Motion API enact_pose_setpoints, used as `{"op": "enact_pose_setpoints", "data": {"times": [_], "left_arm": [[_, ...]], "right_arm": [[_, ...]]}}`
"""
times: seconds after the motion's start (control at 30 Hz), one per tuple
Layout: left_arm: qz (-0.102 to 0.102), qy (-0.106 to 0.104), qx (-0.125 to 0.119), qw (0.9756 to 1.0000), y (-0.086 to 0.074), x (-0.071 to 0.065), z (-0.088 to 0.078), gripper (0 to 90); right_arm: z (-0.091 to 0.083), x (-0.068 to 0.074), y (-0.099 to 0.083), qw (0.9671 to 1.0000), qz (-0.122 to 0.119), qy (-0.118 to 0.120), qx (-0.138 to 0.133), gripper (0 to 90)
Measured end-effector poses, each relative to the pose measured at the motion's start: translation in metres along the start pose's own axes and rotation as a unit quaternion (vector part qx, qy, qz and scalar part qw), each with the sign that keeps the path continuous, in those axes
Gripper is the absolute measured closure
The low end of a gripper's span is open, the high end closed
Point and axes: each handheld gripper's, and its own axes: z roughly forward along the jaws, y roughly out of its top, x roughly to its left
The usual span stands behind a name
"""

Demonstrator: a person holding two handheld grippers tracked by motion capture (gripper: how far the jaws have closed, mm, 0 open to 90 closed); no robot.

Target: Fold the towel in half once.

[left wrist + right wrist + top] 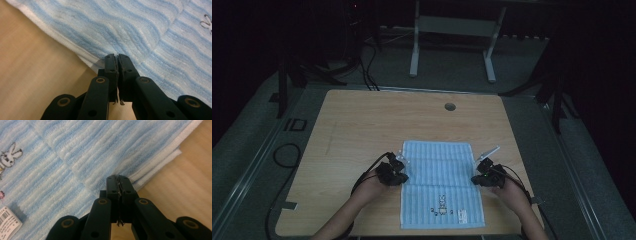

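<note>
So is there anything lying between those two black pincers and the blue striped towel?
Nothing visible. The left gripper sits shut at one side edge of the light blue striped terry towel, the right gripper shut at the opposite edge, on the bare wooden table.

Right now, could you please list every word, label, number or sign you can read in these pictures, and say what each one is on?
None can be read for certain.
White tag on the blue towel: barcode and small print, too blurred to read.
Dark embroidery on the towel, beside a rabbit figure: too small to read.
</note>
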Motion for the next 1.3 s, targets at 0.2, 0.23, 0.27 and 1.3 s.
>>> {"op": "enact_pose_setpoints", "data": {"times": [0.2,0.23,0.27,1.3], "left_arm": [[-0.005,0.008,-0.002,1.0000,0.016,0.010,0.008,86.1],[-0.004,0.011,0.001,0.9999,0.018,0.012,0.009,85.6],[-0.002,0.013,0.004,0.9999,0.021,0.013,0.009,85.4],[-0.050,0.038,-0.007,0.9980,0.058,0.056,-0.018,53.7]], "right_arm": [[0.002,-0.017,0.009,0.9999,0.012,-0.009,0.005,87.6],[0.003,-0.019,0.010,0.9998,0.015,-0.009,0.005,87.6],[0.003,-0.022,0.011,0.9998,0.017,-0.010,0.003,87.5],[-0.041,-0.067,0.066,0.9981,0.048,-0.034,-0.016,67.2]]}}
